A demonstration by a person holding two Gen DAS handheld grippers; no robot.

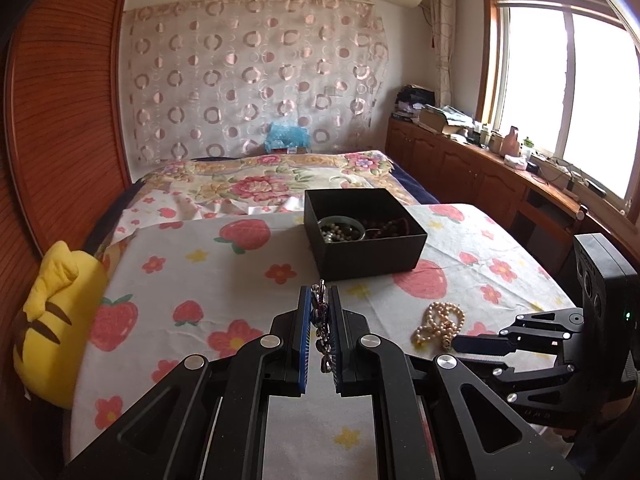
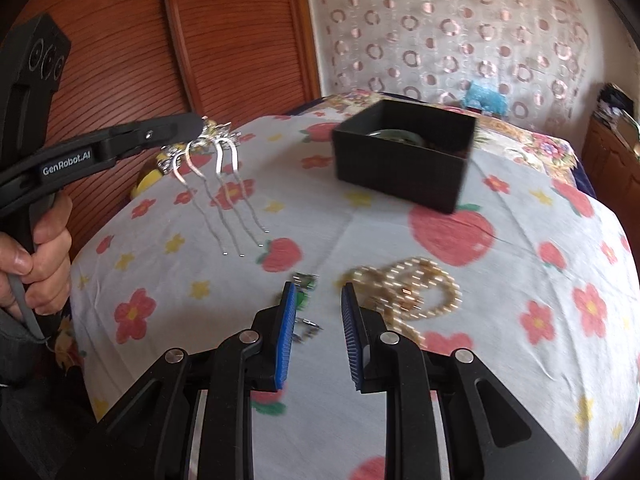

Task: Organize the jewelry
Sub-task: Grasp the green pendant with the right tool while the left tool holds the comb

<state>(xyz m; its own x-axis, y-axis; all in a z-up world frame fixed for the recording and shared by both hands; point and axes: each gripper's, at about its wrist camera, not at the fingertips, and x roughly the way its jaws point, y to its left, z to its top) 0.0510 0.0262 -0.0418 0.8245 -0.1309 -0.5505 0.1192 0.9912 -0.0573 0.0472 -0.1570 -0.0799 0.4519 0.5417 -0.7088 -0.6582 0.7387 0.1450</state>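
Fingers of a person's hand (image 2: pixel 40 256) wrap the handle of the left gripper (image 2: pixel 196 126), which reaches in from the left w/ its black arm angled slightly down. Its jaws are clamped on a silver hair ornament (image 2: pixel 208 148): curved metal prongs & thin chains hang down over the cloth, long axis roughly vertical. In left wrist view the ornament's beaded, sparkly top sits pinched btwn the blue ribbed pads (image 1: pixel 305 340).

Right gripper (image 2: pixel 318 296) tilts down at the tablecloth (image 2: pixel 400 360), jaws apart, nothing btwn the pads. A coiled pearl necklace (image 2: pixel 404 292) lies just right of its tip, blurred; small green-and-metal pieces (image 2: pixel 306 282) lie by the left pad.

Black square cardboard box (image 1: pixel 364 232), open-topped, sits farther back on the strawberry-and-flower printed cloth, w/ beads & a bangle (image 1: pixel 342 230) inside.
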